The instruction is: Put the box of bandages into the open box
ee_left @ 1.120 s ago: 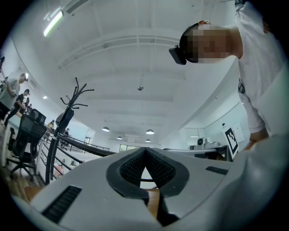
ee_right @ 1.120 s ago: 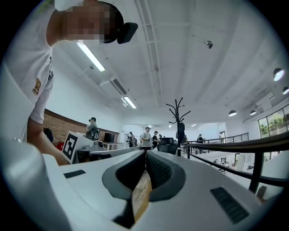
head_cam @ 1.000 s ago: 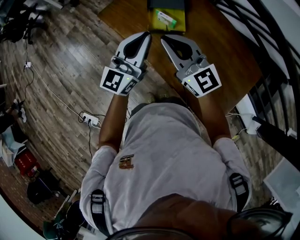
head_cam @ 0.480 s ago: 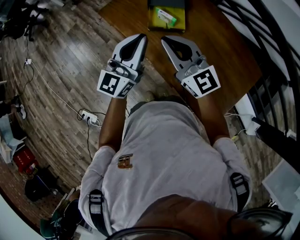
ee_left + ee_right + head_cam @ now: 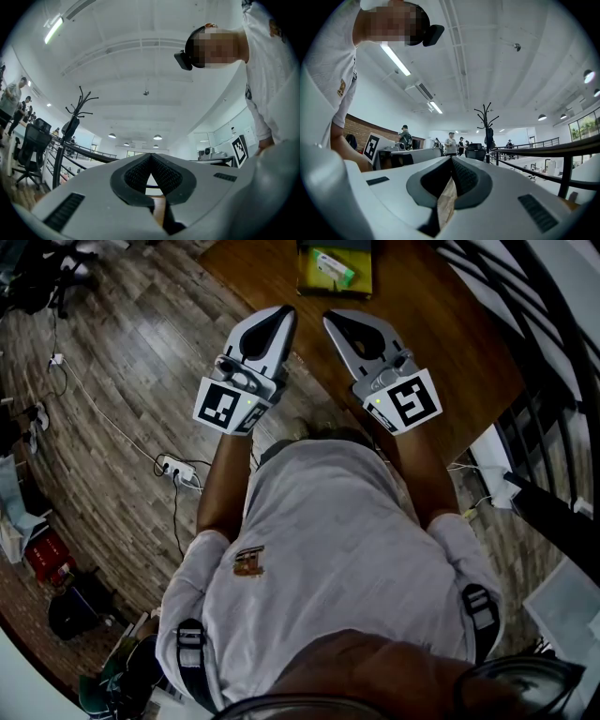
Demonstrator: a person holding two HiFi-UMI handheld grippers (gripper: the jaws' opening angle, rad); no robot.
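At the top of the head view an open box [image 5: 311, 284] with a yellow inside stands on the brown table. A small green and white box of bandages [image 5: 334, 267] lies inside it. My left gripper [image 5: 286, 311] and right gripper [image 5: 328, 316] hover side by side just short of the open box, tips pointing toward it. Both are shut with nothing between the jaws. The left gripper view shows the left gripper [image 5: 151, 155] aimed up at the ceiling, and the right gripper view shows the right gripper [image 5: 451, 158] aimed the same way; neither view shows the boxes.
The wooden table [image 5: 441, 334] runs to the upper right, with a black railing [image 5: 534, 306] beyond it. On the plank floor at left lie a power strip [image 5: 178, 472] and cables. The person's white shirt [image 5: 328, 549] fills the lower middle.
The left gripper has shifted slightly left and back from the open box. The right gripper has hardly moved. Both stay shut.
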